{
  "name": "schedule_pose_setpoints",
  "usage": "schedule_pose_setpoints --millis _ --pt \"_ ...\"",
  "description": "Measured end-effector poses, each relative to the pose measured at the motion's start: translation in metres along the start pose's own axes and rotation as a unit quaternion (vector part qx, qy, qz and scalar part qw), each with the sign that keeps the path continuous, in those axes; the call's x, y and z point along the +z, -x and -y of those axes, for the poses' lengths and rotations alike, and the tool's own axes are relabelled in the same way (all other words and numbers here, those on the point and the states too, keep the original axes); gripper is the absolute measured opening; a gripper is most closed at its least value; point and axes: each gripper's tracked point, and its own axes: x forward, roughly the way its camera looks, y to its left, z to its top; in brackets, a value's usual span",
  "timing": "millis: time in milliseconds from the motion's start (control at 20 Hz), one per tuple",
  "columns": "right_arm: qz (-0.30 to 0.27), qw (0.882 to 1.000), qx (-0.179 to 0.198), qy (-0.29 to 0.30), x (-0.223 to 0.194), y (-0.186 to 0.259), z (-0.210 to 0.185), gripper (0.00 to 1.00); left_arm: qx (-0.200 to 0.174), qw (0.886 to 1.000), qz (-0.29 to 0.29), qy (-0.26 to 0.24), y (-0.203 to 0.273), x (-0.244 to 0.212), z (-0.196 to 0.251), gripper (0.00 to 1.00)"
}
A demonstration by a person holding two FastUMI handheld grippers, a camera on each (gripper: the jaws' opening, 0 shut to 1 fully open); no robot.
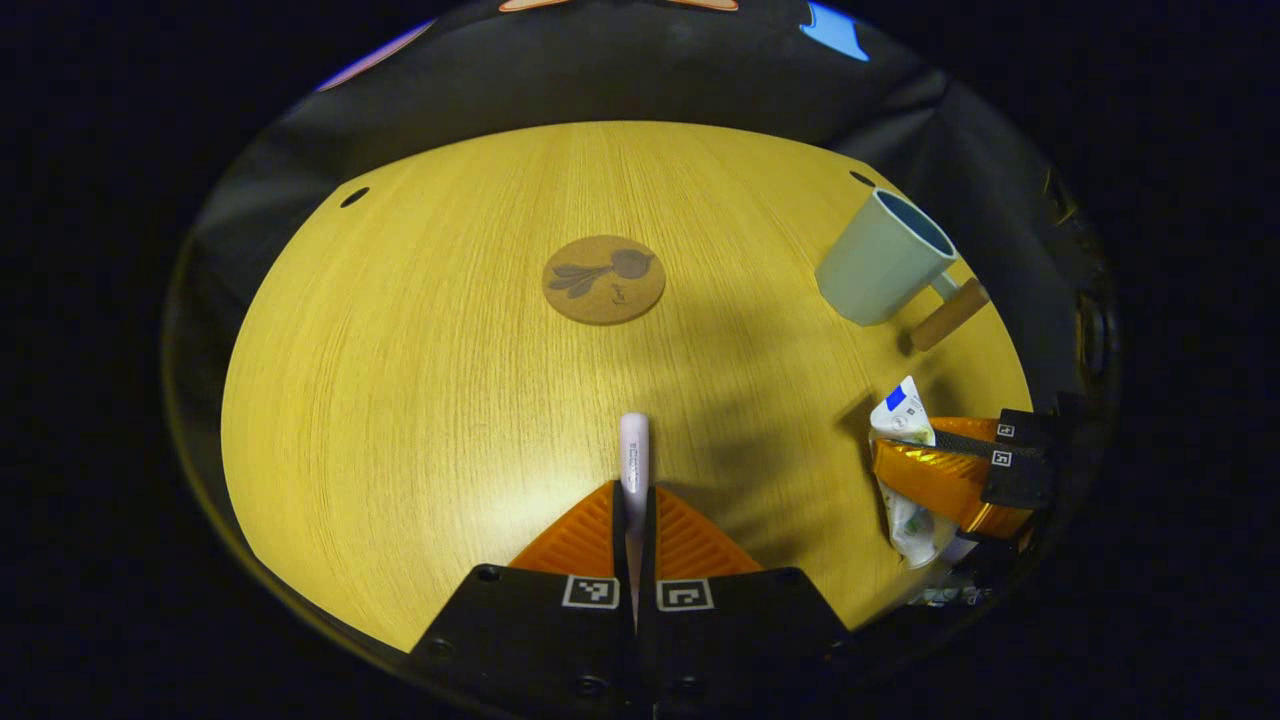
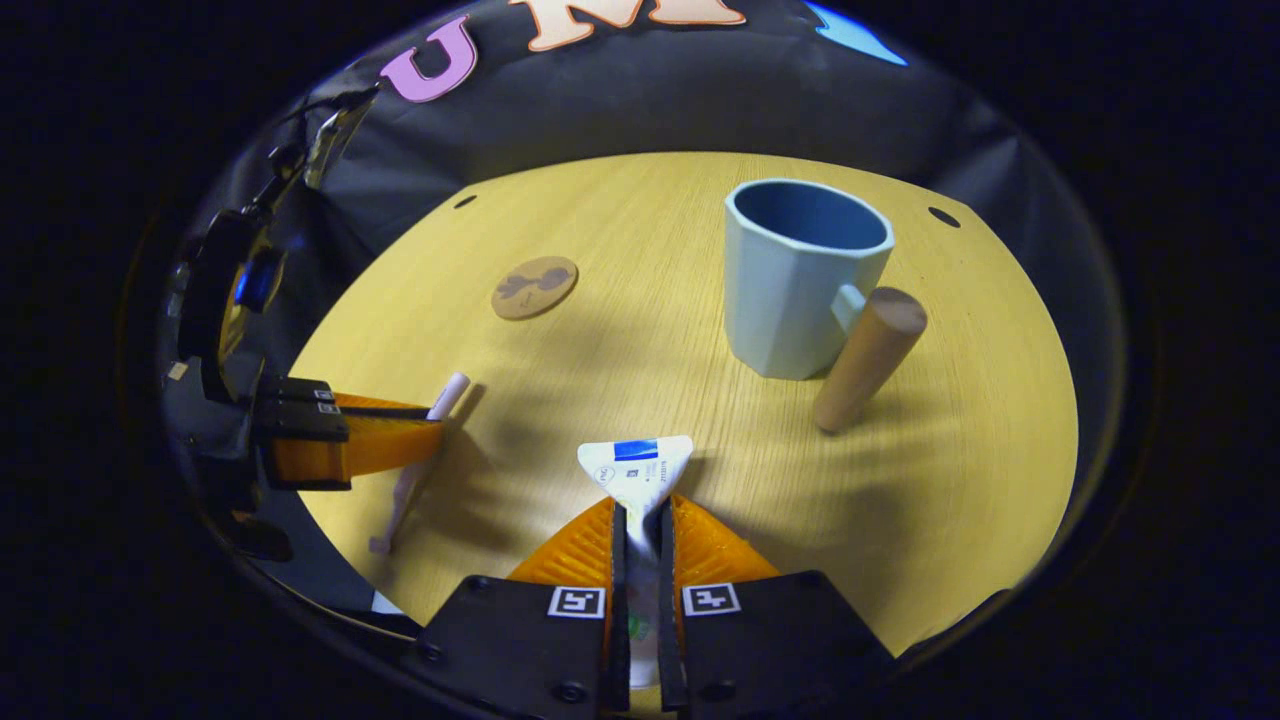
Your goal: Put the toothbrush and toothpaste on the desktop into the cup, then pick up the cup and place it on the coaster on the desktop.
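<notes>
The left tool [image 1: 634, 520] is closed on the slim pale pink plastic toothbrush [image 1: 634, 455], its end poking forward from between the fingers above the yellow wood-grain bench [image 1: 420, 400]. The right tool [image 2: 640, 535] is pinched on the white, crimped-end toothpaste tube [image 2: 638, 470] with a blue patch, the flat tail sticking out ahead. Both things look lifted off the bench, though how high is hard to judge. The pale blue faceted cup [image 2: 795, 285] with a round wooden handle [image 2: 868, 355] stands upright and empty on the far right of the bench; the round cork coaster [image 2: 535, 286] with a dark printed motif lies well apart from it, toward the left.

Risks from here, as I read them — the cup's mouth is narrow for two tools at once, so bringing both in together could make them knock each other or clip the rim and tip the cup. The toothbrush is gripped along a thin shaft and could pivot between the fingers, landing outside. The soft tube may buckle or slide — released tilted, it could catch on the rim. Later, long contents leaning out could unbalance the cup during its carry to the coaster.
</notes>
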Motion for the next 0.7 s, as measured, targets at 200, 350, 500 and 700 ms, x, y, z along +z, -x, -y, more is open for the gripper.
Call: schedule_pose_setpoints --millis 200,350,500,700 --pt "0.059 0.998 0.012 -0.024 0.023 0.013 0.004 0.13 -0.005 0.999 0.032 0.013 0.002 0.002 -0.024 0.00" --pt "0.056 0.998 0.028 -0.026 0.023 0.017 0.003 0.05 -0.002 1.000 0.027 0.011 -0.001 -0.008 -0.021 0.00" --pt "0.071 0.996 0.045 -0.035 0.035 0.026 0.003 0.05 -0.014 0.999 0.041 0.010 -0.002 -0.009 -0.021 0.00" --pt "0.123 0.989 0.059 -0.064 0.085 0.045 0.010 0.05 -0.018 0.998 0.059 0.004 -0.001 -0.038 -0.034 0.00"
